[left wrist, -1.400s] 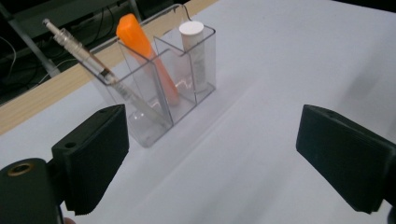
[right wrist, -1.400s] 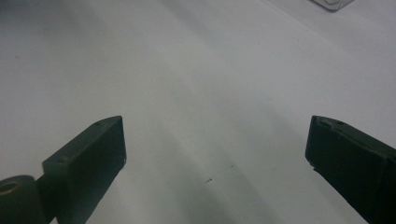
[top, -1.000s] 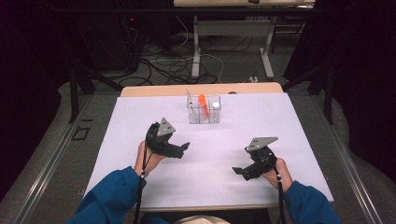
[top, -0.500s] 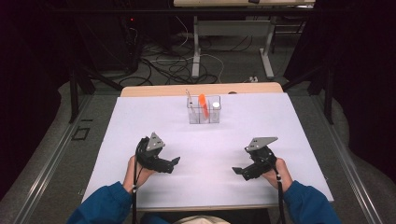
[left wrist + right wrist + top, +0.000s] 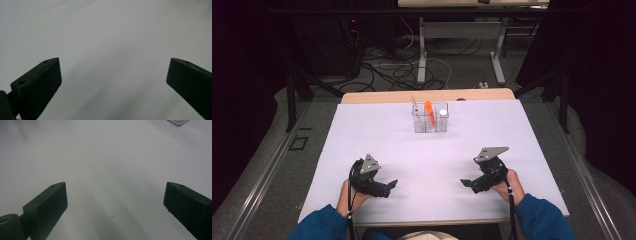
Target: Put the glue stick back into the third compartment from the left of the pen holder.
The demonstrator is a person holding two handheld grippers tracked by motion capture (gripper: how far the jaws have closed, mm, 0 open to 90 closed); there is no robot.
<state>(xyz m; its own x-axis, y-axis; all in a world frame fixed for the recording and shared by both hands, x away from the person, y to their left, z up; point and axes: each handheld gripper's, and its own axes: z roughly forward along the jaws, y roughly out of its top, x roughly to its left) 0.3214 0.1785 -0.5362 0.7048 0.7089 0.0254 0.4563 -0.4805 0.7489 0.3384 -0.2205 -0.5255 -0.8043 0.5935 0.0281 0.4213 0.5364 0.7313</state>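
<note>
A clear plastic organizer [image 5: 430,121] stands at the far middle of the white table [image 5: 432,160]; it holds an orange item [image 5: 429,109], a thin stick and a white-capped item [image 5: 442,113]. My left gripper [image 5: 391,185] rests low near the table's front left, jaws wide apart and empty; in the left gripper view [image 5: 112,82] only bare white surface lies between them. My right gripper [image 5: 464,183] sits at the front right, also open and empty; the right gripper view [image 5: 115,200] has plain tabletop between the jaws and a corner of the organizer [image 5: 178,122] at the top edge.
Beyond the table's far wooden edge [image 5: 427,95] are floor cables [image 5: 397,65] and the legs of another desk [image 5: 422,50]. Dark stands flank both sides. Blue sleeves [image 5: 322,225] come in from the bottom.
My left gripper has drawn back toward the front edge and lowered onto the table. The right gripper has stayed in place.
</note>
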